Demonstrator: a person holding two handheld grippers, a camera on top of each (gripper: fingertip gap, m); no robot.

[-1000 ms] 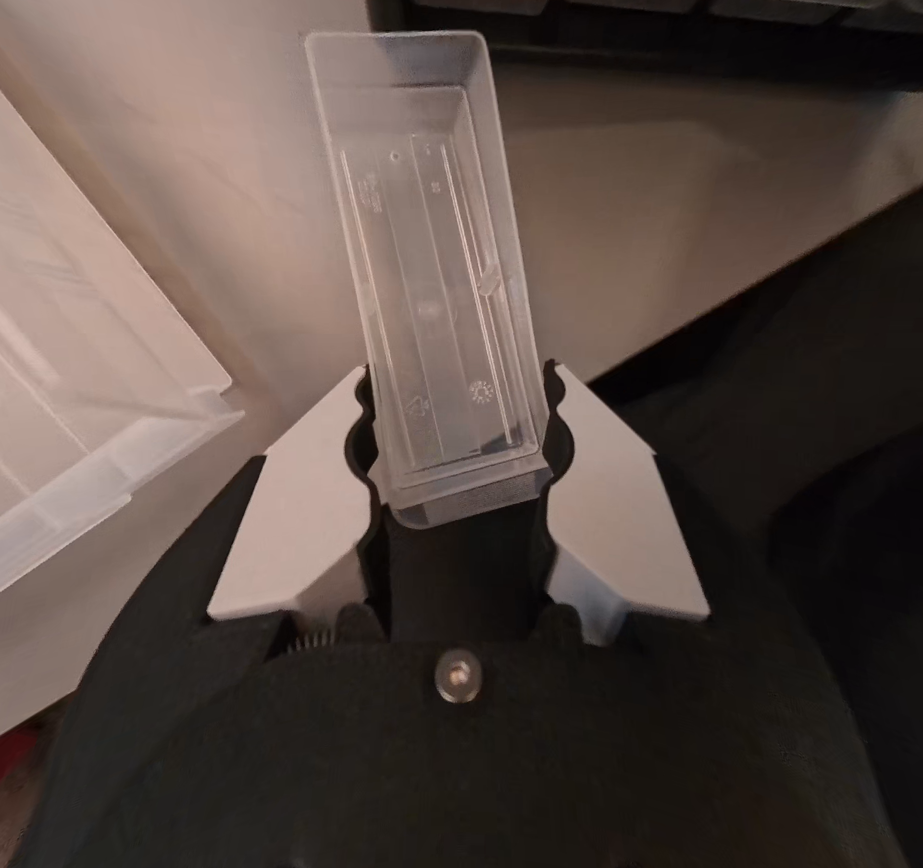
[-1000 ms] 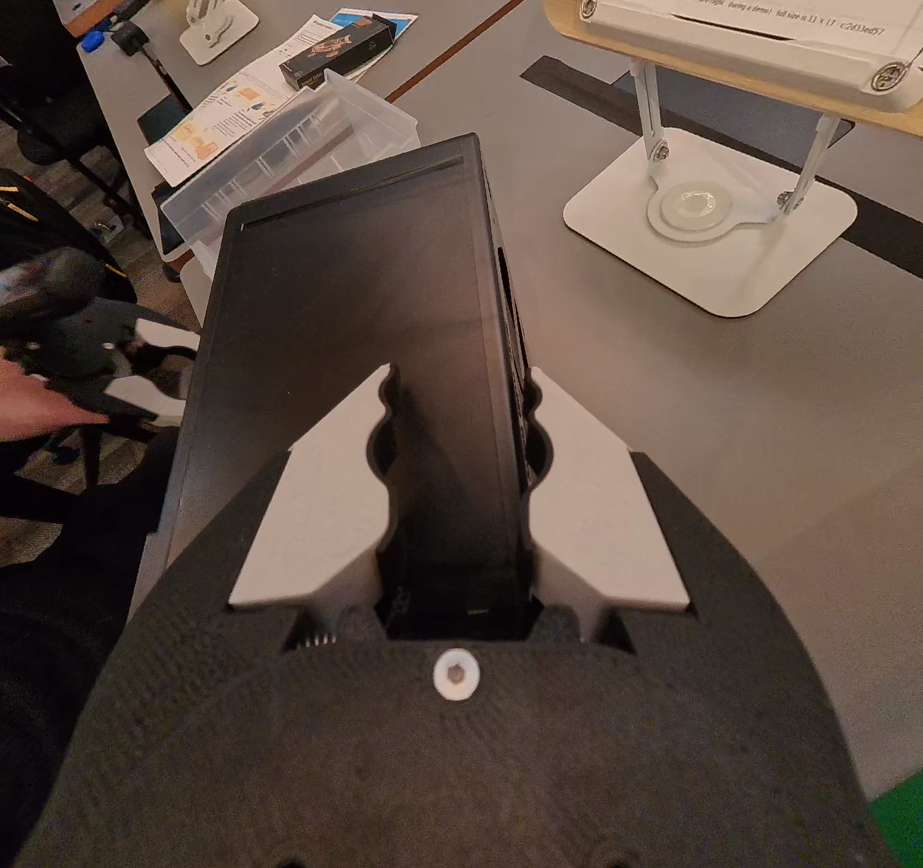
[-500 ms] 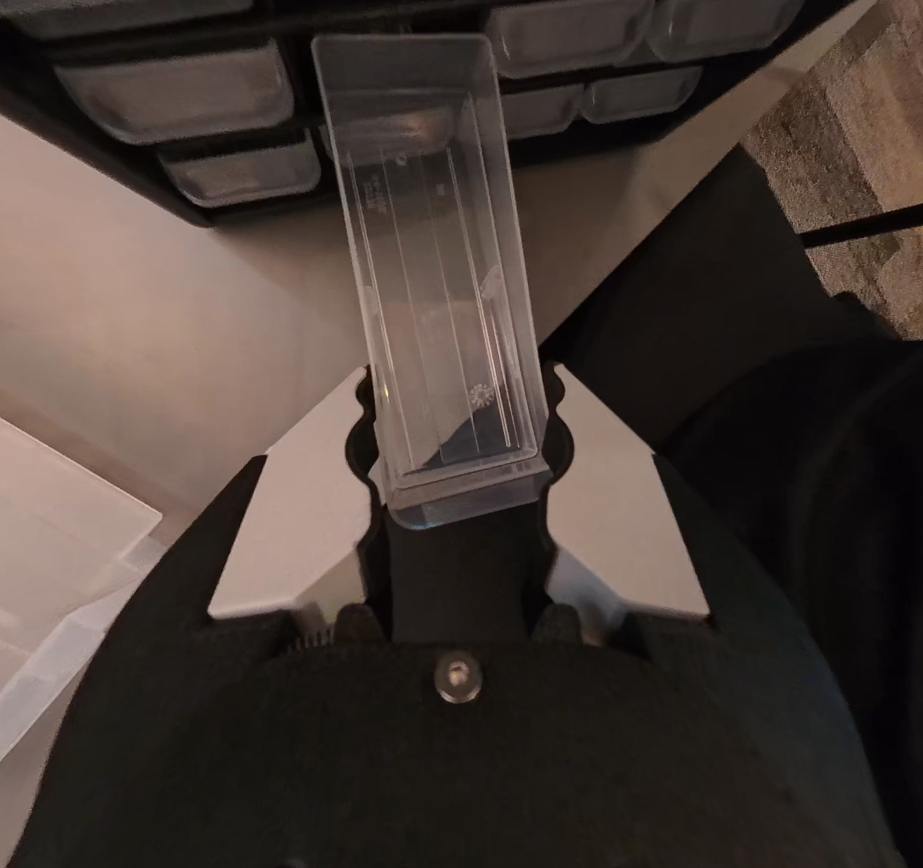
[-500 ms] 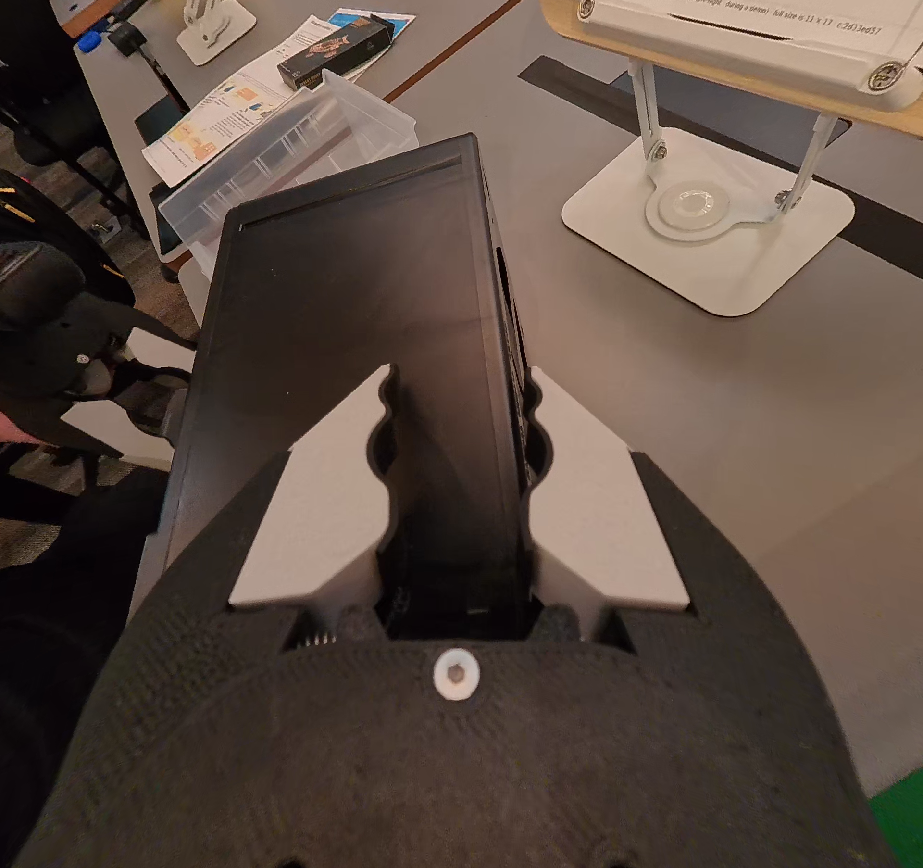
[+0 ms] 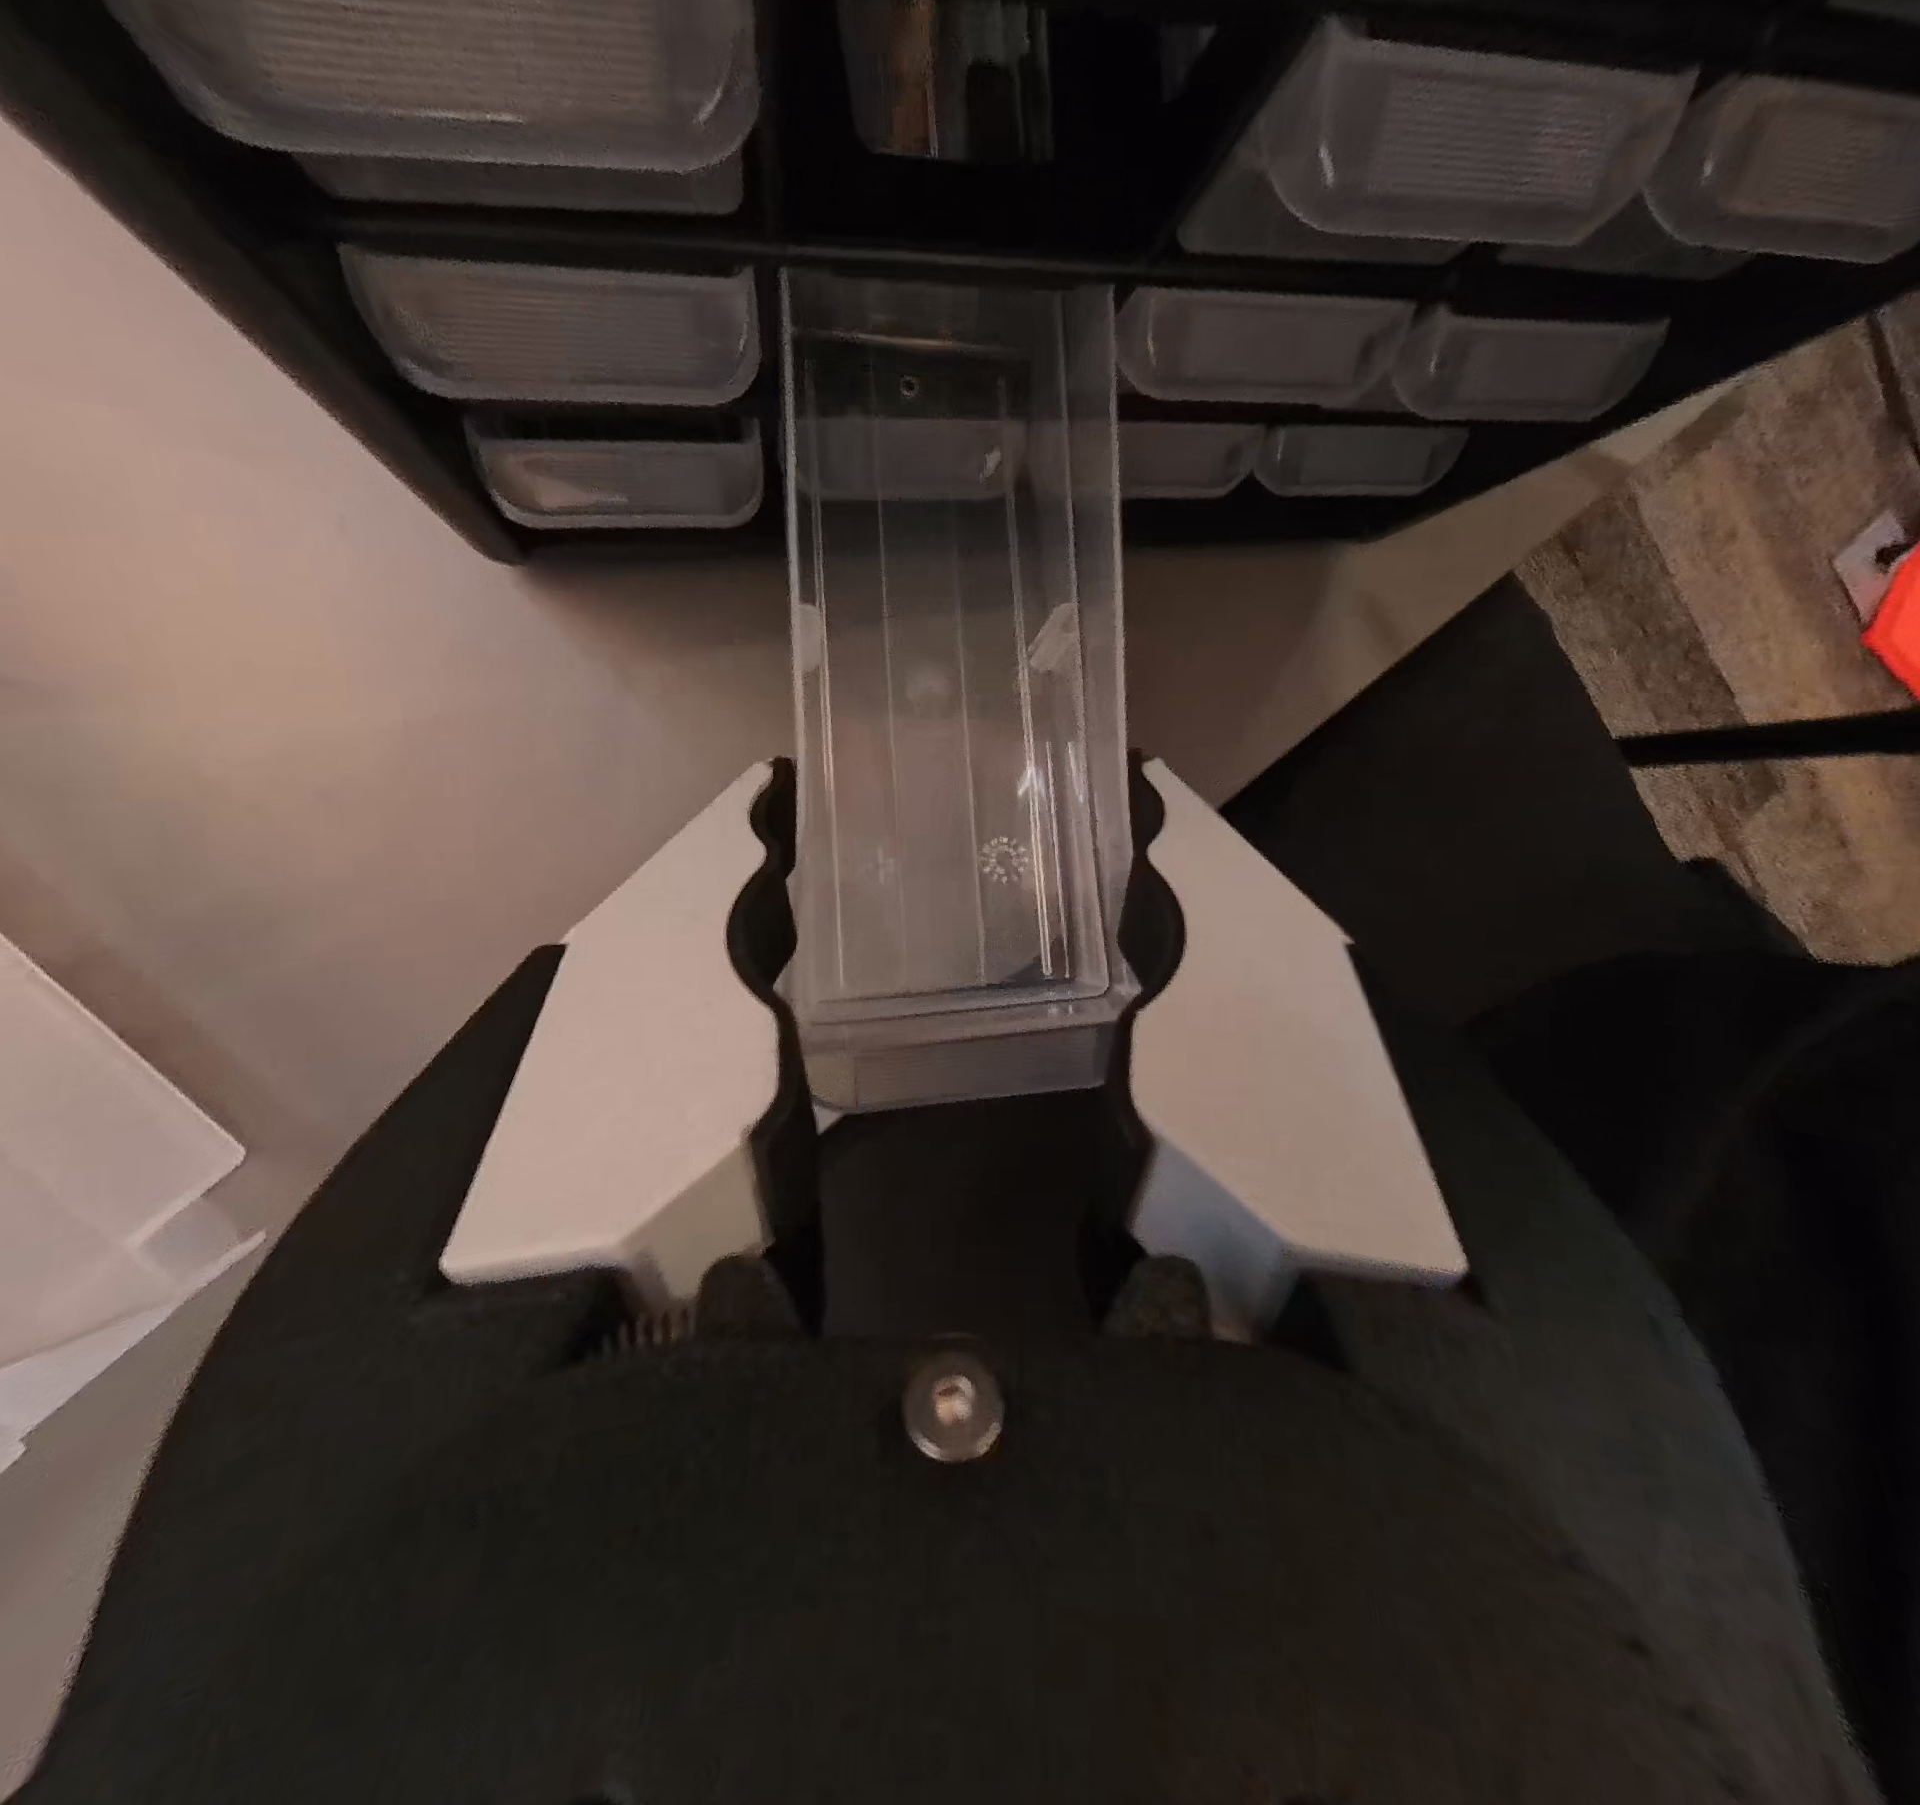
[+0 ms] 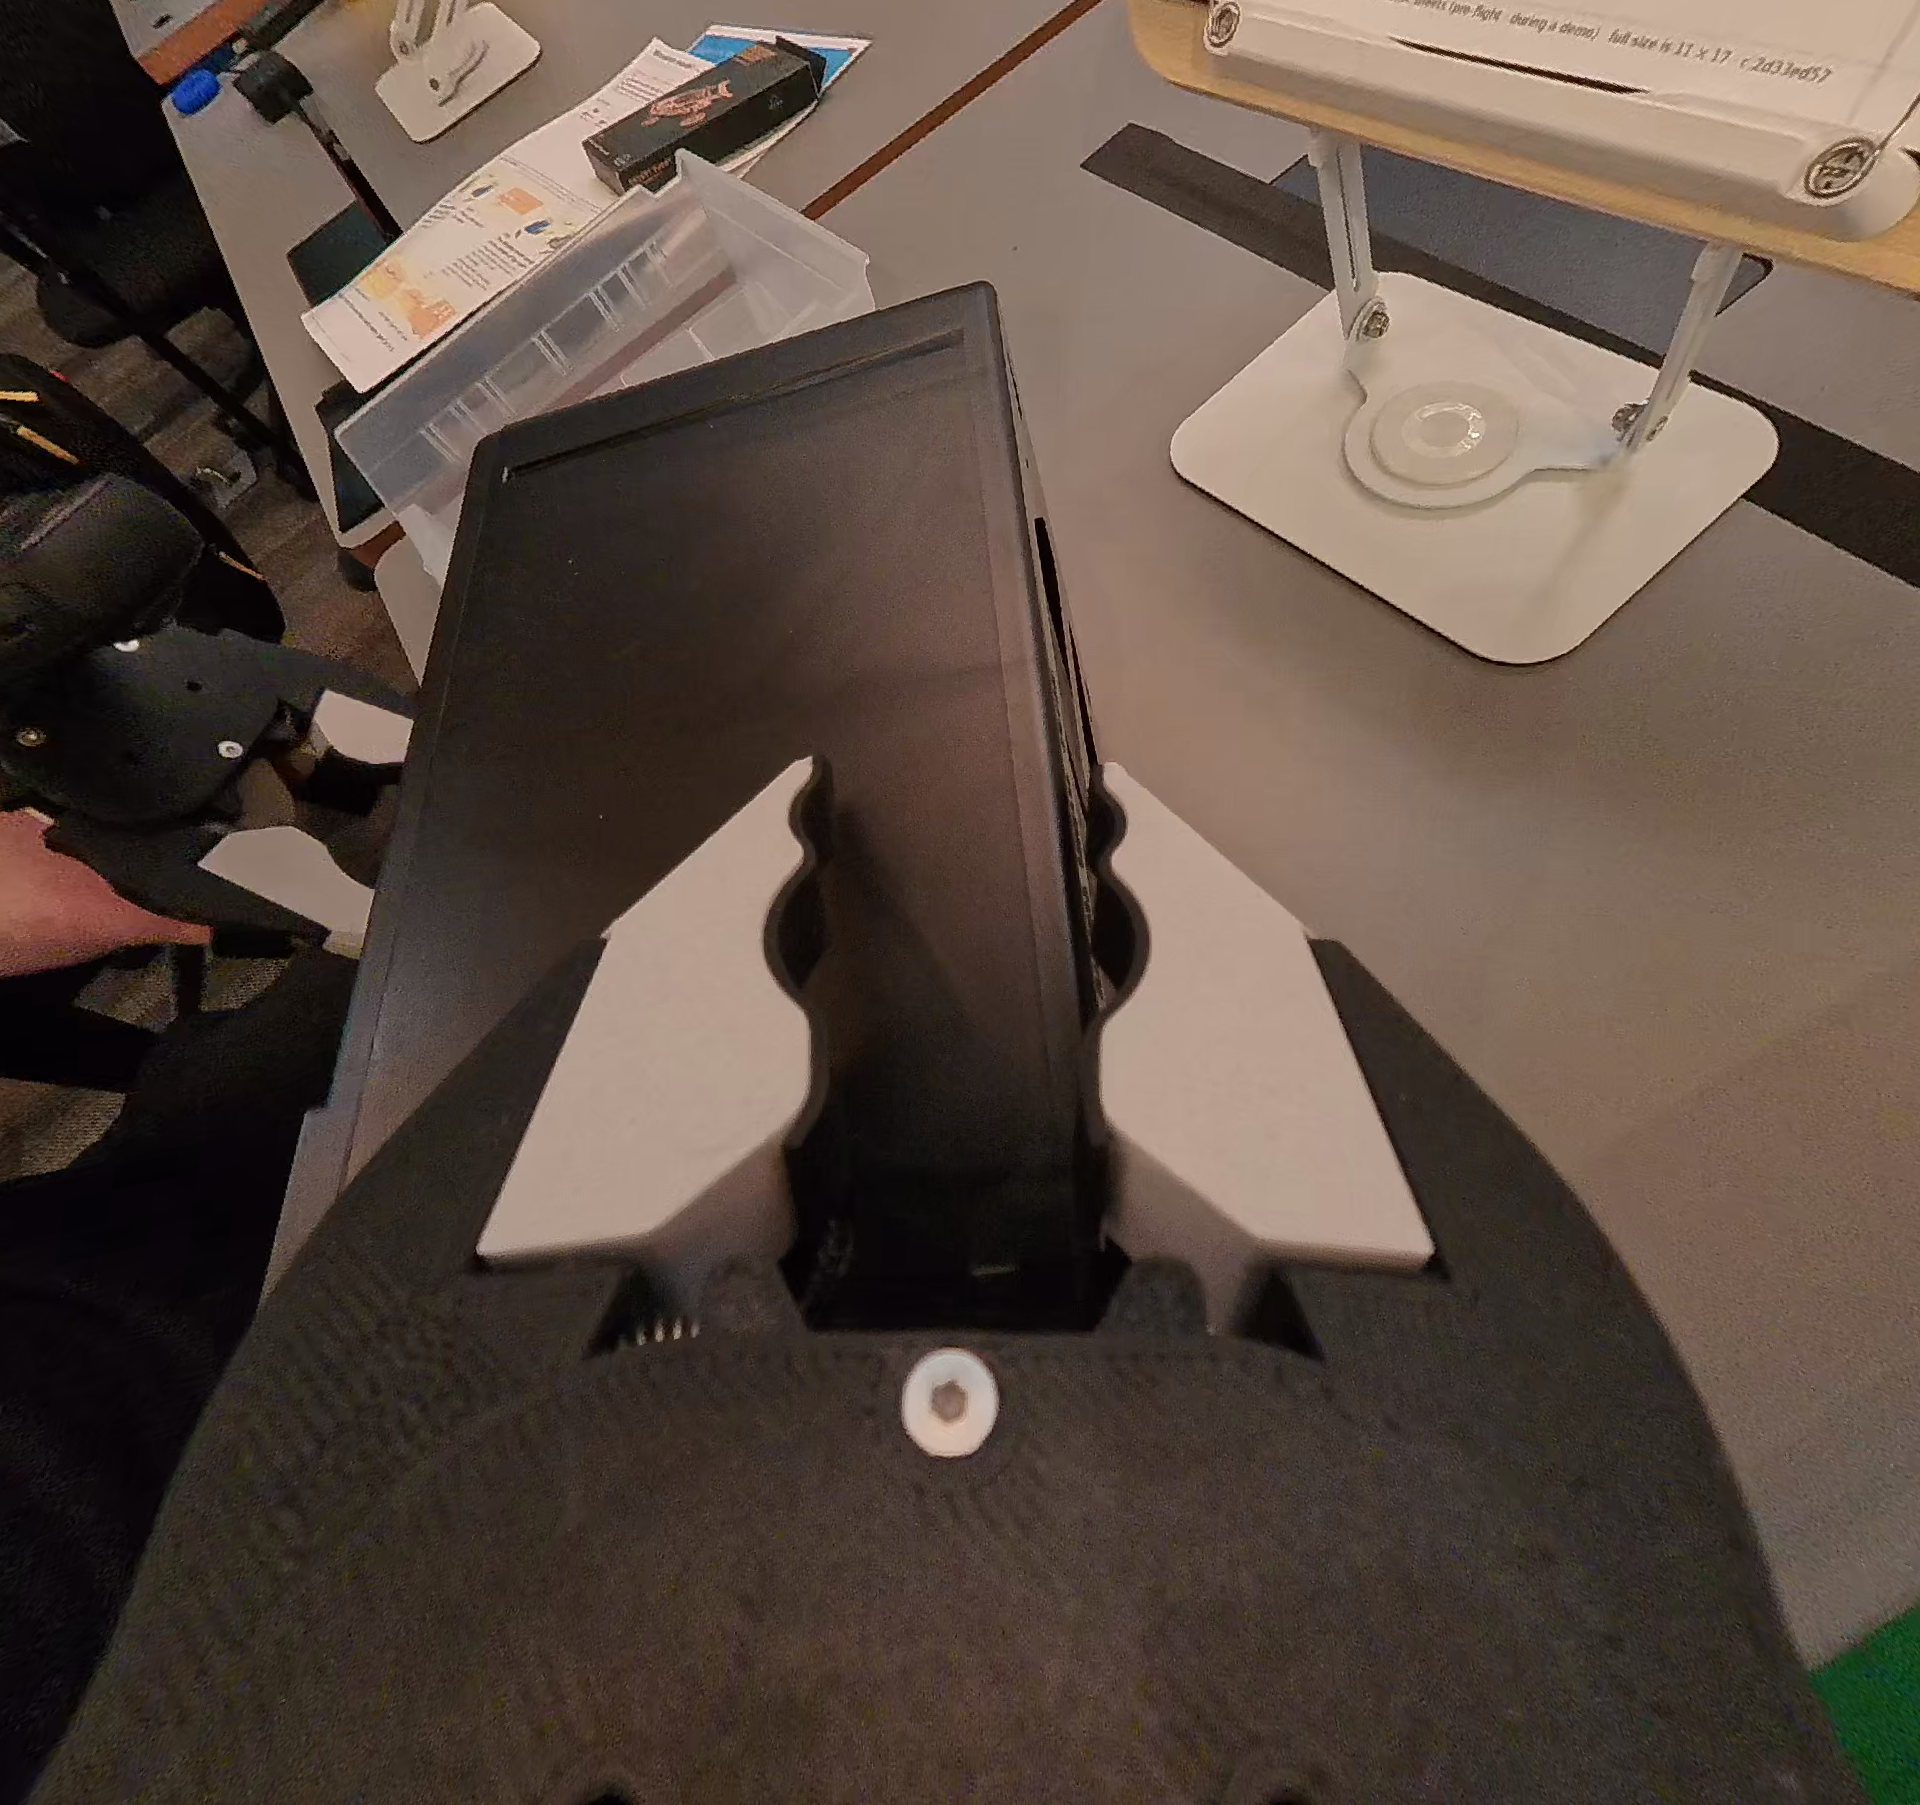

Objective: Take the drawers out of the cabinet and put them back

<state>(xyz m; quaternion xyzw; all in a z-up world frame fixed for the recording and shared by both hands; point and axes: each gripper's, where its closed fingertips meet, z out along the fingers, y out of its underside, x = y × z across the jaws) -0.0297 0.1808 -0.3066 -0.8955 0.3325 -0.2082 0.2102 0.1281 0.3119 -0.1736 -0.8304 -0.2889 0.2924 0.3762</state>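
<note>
Left wrist view: the left gripper (image 5: 956,924) is pinching a clear plastic drawer (image 5: 951,675) by its front end, one finger on each side wall. The drawer's long axis runs straight ahead from the tongs, and its far end sits right at the face of the black cabinet (image 5: 997,238), at or just inside an empty slot with seated drawers (image 5: 551,332) on either side. Another open slot (image 5: 935,62) gapes directly above. The line-up looks good: a straight push along that axis should seat it, I'd say, provided the far end stays level.

Right wrist view: the right gripper (image 6: 956,924) straddles the cabinet's top right edge, fingers either side of it. Whether it is actually squeezing, I cannot tell. The cabinet stands on the grey table (image 6: 1455,924), and the left gripper (image 6: 208,779) shows at its front, left of frame. A clear lidded bin (image 6: 623,321) lies beyond, a white stand (image 6: 1475,467) to the right.
</note>
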